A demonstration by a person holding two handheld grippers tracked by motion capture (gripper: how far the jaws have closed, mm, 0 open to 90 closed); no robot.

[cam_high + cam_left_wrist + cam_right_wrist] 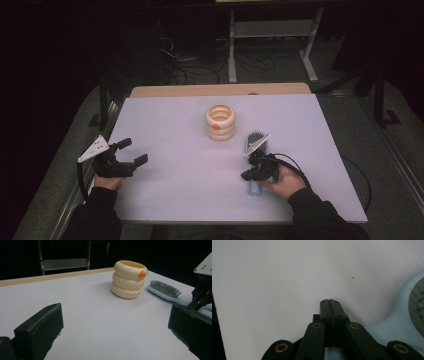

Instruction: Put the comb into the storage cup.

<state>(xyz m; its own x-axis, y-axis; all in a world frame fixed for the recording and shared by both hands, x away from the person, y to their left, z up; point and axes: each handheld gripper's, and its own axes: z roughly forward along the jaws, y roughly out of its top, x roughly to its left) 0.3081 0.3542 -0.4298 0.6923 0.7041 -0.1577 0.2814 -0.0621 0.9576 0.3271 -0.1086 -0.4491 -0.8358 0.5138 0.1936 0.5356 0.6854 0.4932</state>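
On a white tabletop (175, 190), the left gripper (131, 153) rests at 9 o'clock, jaws wide open and empty. A cream ringed holder (220, 122) stands at 12 o'clock. At 3 o'clock lies a light-blue hairbrush (257, 145), its long axis running near to far, bristles up, handle toward the person. The right gripper (248, 174), far nearer, sits over the handle, jaws closed together, gripping nothing.

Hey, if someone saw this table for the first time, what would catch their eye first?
Probably the cream holder shaped like three stacked rings with a small orange duck, upright near the middle of the white table. To its right lies a light blue hairbrush, bristles up, with the shut right gripper over its handle. The left gripper hangs open at the table's left edge.
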